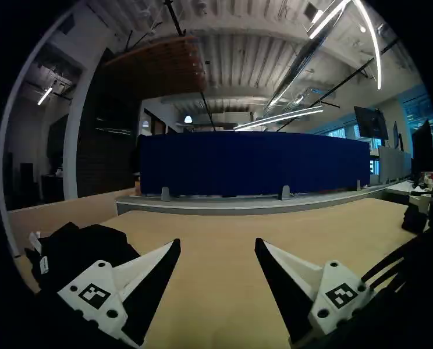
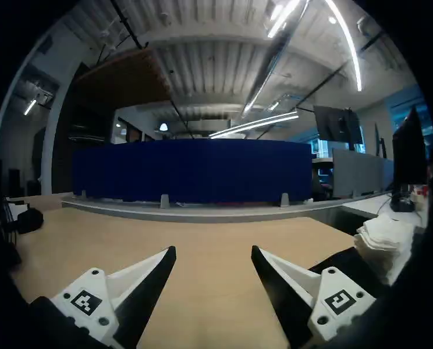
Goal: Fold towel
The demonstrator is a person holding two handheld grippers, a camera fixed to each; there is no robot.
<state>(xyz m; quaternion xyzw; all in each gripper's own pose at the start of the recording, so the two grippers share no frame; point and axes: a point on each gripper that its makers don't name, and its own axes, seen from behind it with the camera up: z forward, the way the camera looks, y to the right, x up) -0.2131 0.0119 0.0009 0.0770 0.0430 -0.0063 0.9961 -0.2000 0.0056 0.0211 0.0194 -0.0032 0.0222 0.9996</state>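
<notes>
Left gripper: fingers wide apart, nothing between them, low over the table.
Right gripper: wide apart, empty.
Black cloth: crumpled, near left, just behind the left gripper's finger.
White towels: folded stack, right table edge.
Blue partition: far side.

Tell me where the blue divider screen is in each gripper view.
Left gripper view: the blue divider screen runs across the middle, slightly right of centre, behind the wooden table.
Right gripper view: it sits mid-height, slightly left of centre.
Shared landmark: the white pendant lamp just above the screen's top edge.
</notes>
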